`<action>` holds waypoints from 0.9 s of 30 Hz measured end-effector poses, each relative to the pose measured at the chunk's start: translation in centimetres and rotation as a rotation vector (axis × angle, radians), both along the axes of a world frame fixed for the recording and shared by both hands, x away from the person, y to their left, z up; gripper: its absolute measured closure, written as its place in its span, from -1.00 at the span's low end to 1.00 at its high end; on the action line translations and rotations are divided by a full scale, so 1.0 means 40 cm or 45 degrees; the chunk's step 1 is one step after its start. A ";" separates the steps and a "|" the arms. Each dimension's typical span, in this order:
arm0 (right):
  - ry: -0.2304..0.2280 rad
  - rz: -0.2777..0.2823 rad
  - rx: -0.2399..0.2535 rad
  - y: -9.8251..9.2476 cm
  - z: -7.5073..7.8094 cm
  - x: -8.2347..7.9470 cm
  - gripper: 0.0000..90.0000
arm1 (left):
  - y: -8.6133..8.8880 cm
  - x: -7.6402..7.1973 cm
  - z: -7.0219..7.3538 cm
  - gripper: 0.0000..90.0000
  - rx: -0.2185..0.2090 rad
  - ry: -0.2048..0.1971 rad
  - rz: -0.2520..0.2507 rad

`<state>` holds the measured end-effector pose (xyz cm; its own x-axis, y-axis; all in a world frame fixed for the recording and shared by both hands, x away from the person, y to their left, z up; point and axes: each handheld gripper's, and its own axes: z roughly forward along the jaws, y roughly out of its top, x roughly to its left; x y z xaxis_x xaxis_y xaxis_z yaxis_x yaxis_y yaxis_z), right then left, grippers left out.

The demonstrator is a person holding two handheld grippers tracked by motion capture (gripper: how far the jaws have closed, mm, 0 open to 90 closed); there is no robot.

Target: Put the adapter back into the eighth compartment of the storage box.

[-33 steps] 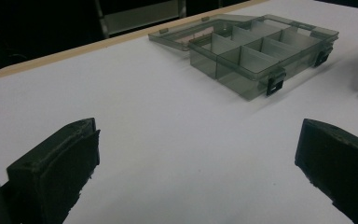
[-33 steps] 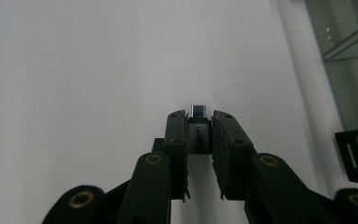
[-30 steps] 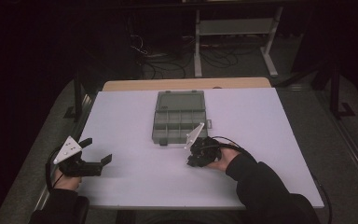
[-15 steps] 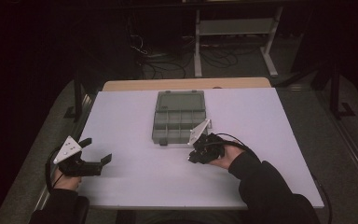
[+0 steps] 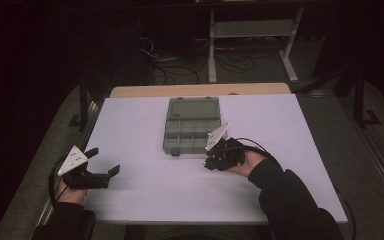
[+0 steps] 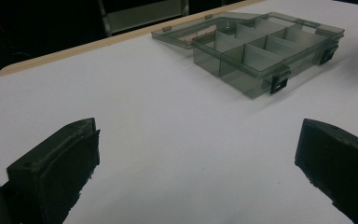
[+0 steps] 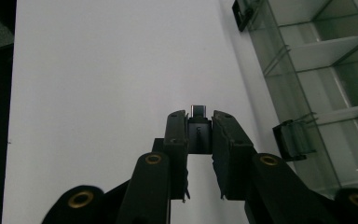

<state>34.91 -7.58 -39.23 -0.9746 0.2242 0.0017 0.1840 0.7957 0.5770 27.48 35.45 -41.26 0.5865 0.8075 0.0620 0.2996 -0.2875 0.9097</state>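
Note:
A smoky grey compartment box (image 5: 192, 131) lies on the white table top (image 5: 145, 195) with its lid folded open at the far side. My right gripper (image 5: 212, 163) hovers just off the box's near right corner, shut on a small black adapter (image 7: 199, 131) whose metal plug tip pokes out past the jaws. In the right gripper view the box (image 7: 317, 70) and its dark latch (image 7: 291, 139) sit close on the right. My left gripper (image 5: 105, 160) rests low at the table's left edge, open with nothing between its jaws. The left gripper (image 6: 198, 133) faces the box (image 6: 261, 51) from a distance.
The white top covers a wooden table whose far edge (image 5: 200, 89) shows behind the box. Beyond it on the dark floor stand a metal shelf frame (image 5: 252, 30) and loose cables (image 5: 155, 55). White surface stretches between the two grippers.
My right gripper has risen slightly and drifted a little to the right beside the box's near corner, still clamped on the adapter. The left gripper has stayed put.

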 end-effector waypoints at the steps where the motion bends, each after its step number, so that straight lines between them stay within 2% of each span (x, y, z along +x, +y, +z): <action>1: 0.000 0.000 0.000 0.000 0.000 0.000 0.66 | 0.000 0.000 0.000 -1.00 0.001 0.000 -0.001; 12: -0.020 0.003 -0.016 0.004 0.032 0.028 0.66 | -0.001 0.000 0.000 -1.00 0.011 0.002 -0.004; 27: -0.056 -0.028 0.004 -0.013 0.086 0.072 0.66 | -0.001 0.000 0.000 -1.00 0.013 0.001 -0.009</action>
